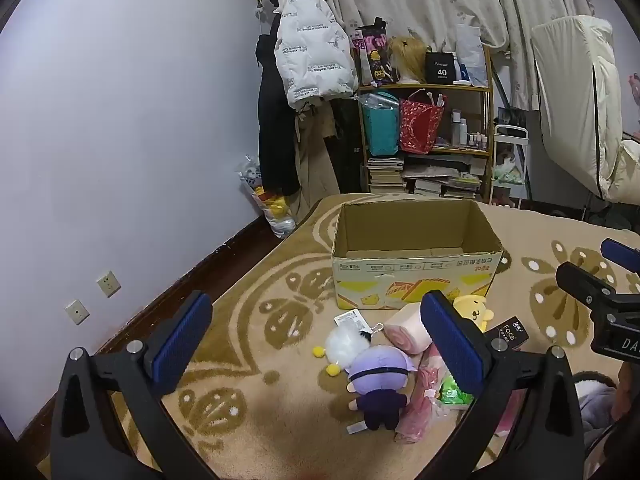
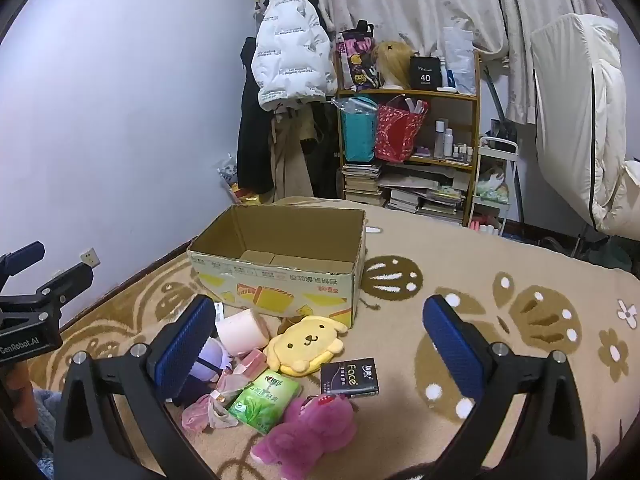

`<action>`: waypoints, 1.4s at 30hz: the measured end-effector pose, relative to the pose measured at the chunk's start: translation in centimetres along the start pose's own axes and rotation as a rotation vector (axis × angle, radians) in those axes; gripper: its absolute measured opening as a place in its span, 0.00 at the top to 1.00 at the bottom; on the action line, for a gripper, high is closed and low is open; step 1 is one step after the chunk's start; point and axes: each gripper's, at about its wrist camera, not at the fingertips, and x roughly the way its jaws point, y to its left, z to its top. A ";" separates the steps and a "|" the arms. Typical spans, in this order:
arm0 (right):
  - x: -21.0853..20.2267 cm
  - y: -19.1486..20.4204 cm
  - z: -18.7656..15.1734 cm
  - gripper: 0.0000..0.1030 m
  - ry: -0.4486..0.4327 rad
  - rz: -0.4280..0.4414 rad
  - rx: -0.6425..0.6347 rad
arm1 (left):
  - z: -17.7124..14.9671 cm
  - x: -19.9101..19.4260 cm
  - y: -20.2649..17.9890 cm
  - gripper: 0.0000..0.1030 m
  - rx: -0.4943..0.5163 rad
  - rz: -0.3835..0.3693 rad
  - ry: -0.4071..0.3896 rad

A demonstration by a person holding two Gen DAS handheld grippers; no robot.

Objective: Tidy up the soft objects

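Note:
An open, empty cardboard box [image 1: 416, 248] [image 2: 280, 264] stands on the patterned carpet. In front of it lie soft things: a purple-haired doll [image 1: 380, 376] [image 2: 212, 360], a white fluffy keychain toy [image 1: 344, 342], a pink roll [image 1: 408, 328] [image 2: 244, 330], a yellow dog plush [image 2: 306, 342] [image 1: 474, 308], a magenta bear plush [image 2: 308, 432], a green tissue pack [image 2: 266, 398] [image 1: 452, 392], a pink bag [image 2: 208, 408] [image 1: 420, 404] and a dark "Face" pack [image 2: 350, 376] [image 1: 508, 334]. My left gripper [image 1: 316, 340] is open above the doll. My right gripper [image 2: 320, 344] is open above the pile.
A shelf [image 1: 428, 120] with bags and books, hanging coats [image 1: 312, 52] and a white padded cover [image 2: 576, 120] stand at the back. A wall [image 1: 120, 120] with sockets runs along the left. Carpet [image 2: 500, 280] stretches to the right of the box.

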 end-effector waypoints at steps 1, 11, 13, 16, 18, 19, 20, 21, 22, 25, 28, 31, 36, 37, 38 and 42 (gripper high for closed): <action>0.0 0.0 0.0 0.00 0.004 -0.003 -0.002 | 0.0 0.0 0.0 0.00 0.001 -0.004 -0.001; -0.1 0.1 0.0 0.00 0.000 0.000 -0.006 | -0.5 0.7 -0.1 0.00 0.007 0.000 -0.003; -0.1 0.1 0.0 0.00 -0.001 -0.001 -0.009 | -0.5 0.7 -0.1 0.00 0.006 -0.001 -0.004; -0.1 0.1 0.0 0.00 0.000 -0.001 -0.008 | -0.3 0.5 0.0 0.00 0.005 0.000 -0.004; 0.0 0.2 0.0 0.00 0.000 0.000 -0.008 | -0.4 0.8 -0.1 0.00 0.004 -0.001 -0.004; 0.0 0.2 0.0 0.00 0.001 -0.004 -0.012 | -0.4 0.6 -0.1 0.00 0.004 0.002 -0.005; -0.1 0.2 0.0 0.00 0.000 -0.003 -0.011 | -0.4 0.6 -0.1 0.00 0.004 0.000 -0.005; 0.0 0.1 0.0 0.00 0.001 -0.002 -0.012 | -0.4 0.6 -0.1 0.00 0.004 0.000 -0.005; -0.1 0.1 0.0 0.00 0.000 -0.004 -0.012 | -0.4 0.7 -0.1 0.00 0.004 -0.001 -0.006; 0.1 0.3 -0.4 0.00 0.002 -0.004 -0.010 | -0.2 0.2 0.0 0.00 0.005 0.006 -0.006; 0.0 0.4 -0.1 0.00 -0.001 -0.003 -0.009 | -0.2 0.2 0.0 0.00 0.005 0.005 -0.007; 0.1 0.2 -0.1 0.00 0.003 -0.003 -0.008 | -0.2 0.3 -0.1 0.00 0.006 0.003 -0.007; 0.1 0.2 -0.1 0.00 0.002 -0.002 -0.008 | -0.2 0.2 -0.1 0.00 0.004 -0.001 -0.008; 0.1 0.2 -0.1 0.00 0.001 -0.002 -0.008 | -0.2 0.2 -0.1 0.00 0.004 -0.001 -0.008; 0.1 0.2 -0.1 0.00 0.001 -0.002 -0.007 | -0.2 0.2 -0.1 0.00 0.004 0.001 -0.008; 0.1 0.1 -0.1 0.00 0.001 0.001 -0.006 | -0.2 0.2 -0.1 0.00 0.004 0.001 -0.008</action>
